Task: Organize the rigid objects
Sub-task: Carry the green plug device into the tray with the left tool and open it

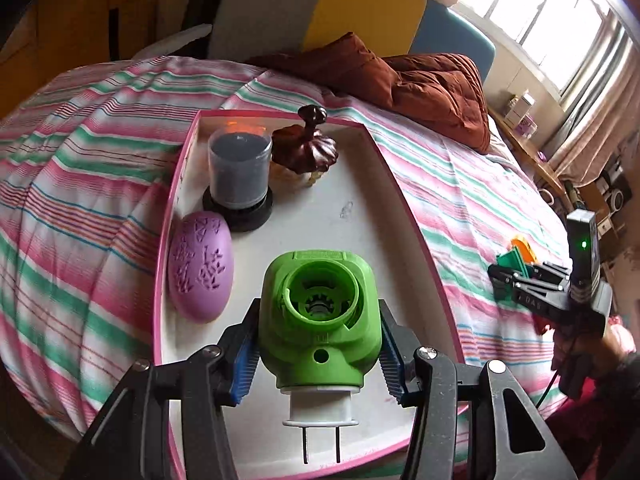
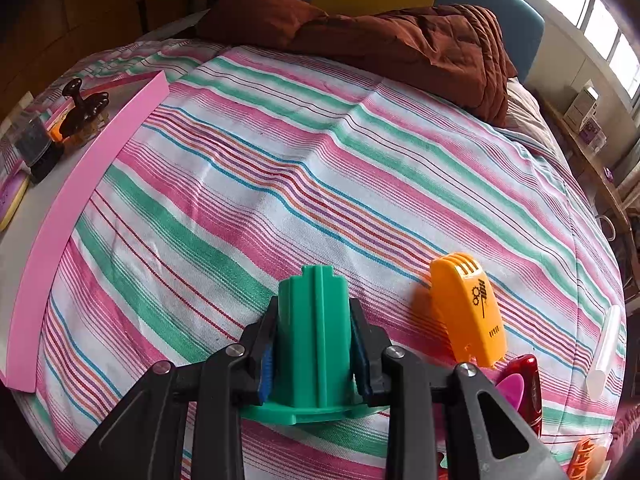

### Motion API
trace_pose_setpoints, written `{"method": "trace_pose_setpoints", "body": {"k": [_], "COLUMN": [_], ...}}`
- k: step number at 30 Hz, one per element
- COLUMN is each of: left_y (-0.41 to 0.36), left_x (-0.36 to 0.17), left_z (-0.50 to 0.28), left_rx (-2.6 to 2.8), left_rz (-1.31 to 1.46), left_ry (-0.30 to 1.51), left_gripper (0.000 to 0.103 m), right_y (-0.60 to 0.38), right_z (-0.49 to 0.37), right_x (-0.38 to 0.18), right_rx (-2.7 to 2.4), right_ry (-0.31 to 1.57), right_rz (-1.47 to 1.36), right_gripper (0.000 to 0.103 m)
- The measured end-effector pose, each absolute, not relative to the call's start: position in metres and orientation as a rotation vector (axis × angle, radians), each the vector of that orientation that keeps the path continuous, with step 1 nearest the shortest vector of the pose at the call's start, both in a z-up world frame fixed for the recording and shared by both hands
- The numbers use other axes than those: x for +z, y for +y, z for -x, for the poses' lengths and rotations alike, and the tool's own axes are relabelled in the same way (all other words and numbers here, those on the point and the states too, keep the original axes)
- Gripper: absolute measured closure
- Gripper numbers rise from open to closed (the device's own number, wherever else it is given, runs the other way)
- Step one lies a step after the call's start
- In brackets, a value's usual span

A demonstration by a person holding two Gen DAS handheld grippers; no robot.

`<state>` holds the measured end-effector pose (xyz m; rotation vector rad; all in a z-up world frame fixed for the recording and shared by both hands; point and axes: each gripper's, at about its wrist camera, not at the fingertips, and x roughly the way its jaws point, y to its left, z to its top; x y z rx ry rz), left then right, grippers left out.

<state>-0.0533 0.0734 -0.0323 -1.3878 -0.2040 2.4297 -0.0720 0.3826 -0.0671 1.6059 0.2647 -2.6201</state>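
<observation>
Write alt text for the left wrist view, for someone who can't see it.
The left claw grips a green plug-in device over a pink-rimmed white tray on a striped bed. The tray holds a purple oval case, a dark jar and a brown lid.

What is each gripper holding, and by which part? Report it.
Left gripper: green plug-in device, gripped by its two sides, prongs toward the camera. Right gripper: green ribbed piece, gripped by the sides of its upright body.

Striped bedspread [image 2: 320, 168] covers the bed, rust quilt [image 1: 420, 84] bunched near bright curtained windows [image 1: 560, 20].
</observation>
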Motion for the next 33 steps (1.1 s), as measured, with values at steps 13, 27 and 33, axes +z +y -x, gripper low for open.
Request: {"method": "trace_pose_setpoints", "body": {"k": [13, 27, 33], "left_y": [0.120, 0.152, 0.149], "left_x": [-0.041, -0.058, -0.044], "left_z": [0.135, 0.189, 0.180], "left_rx": [2.386, 2.421, 2.433], "left_rz": [1.423, 1.454, 1.395], "left_ry": [-0.166, -0.077, -0.065], "left_gripper": [0.051, 0.050, 0.047], "right_y": [0.378, 0.378, 0.378], "right_z": [0.070, 0.072, 0.072], "right_x": [-0.065, -0.065, -0.065], "right_rx": [-2.615, -2.606, -2.607], "right_ry": [0.324, 0.322, 0.319], "right_rz": [-1.601, -1.594, -1.594], "right_gripper": [0.073, 0.073, 0.073]}}
